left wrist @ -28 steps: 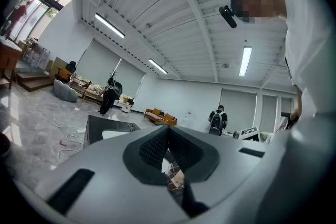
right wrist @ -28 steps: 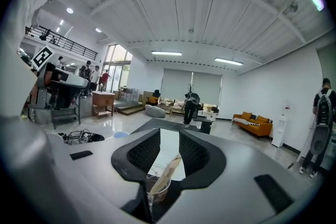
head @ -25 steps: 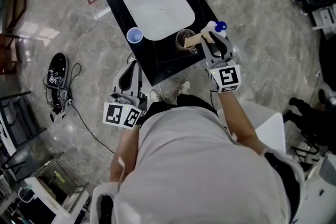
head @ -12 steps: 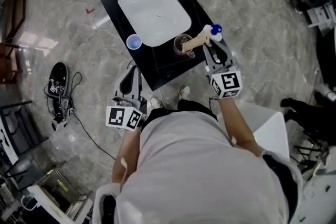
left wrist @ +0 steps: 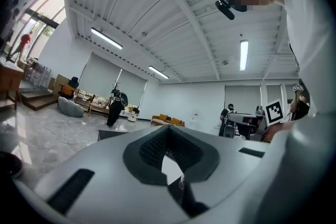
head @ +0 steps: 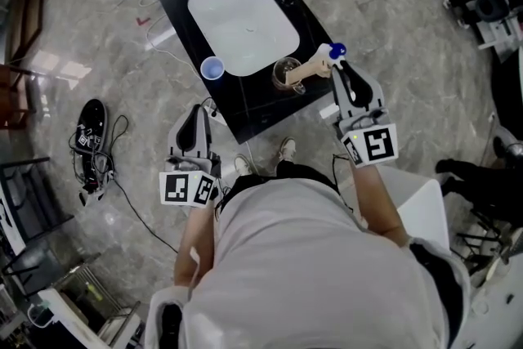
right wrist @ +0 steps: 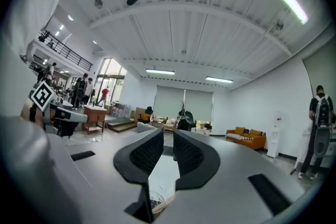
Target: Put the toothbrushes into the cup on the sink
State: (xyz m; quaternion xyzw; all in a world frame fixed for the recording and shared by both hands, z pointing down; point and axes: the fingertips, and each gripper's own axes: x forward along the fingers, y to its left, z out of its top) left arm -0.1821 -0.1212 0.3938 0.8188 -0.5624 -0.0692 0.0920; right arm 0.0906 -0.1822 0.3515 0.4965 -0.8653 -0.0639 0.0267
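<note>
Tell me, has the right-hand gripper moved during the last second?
Yes. The right gripper has drawn back from the glass cup, toward the lower right of the head view.

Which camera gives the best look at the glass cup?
The head view: the whole cup shows on the sink's edge. The right gripper view catches only its rim below the tool; the left gripper view misses it.

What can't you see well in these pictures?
- Toothbrush's lower end: head view, inside the cup, too small.
- Sink: left gripper view, blocked by the left gripper's own body.
- Floor under the person: head view, covered by their body.
</note>
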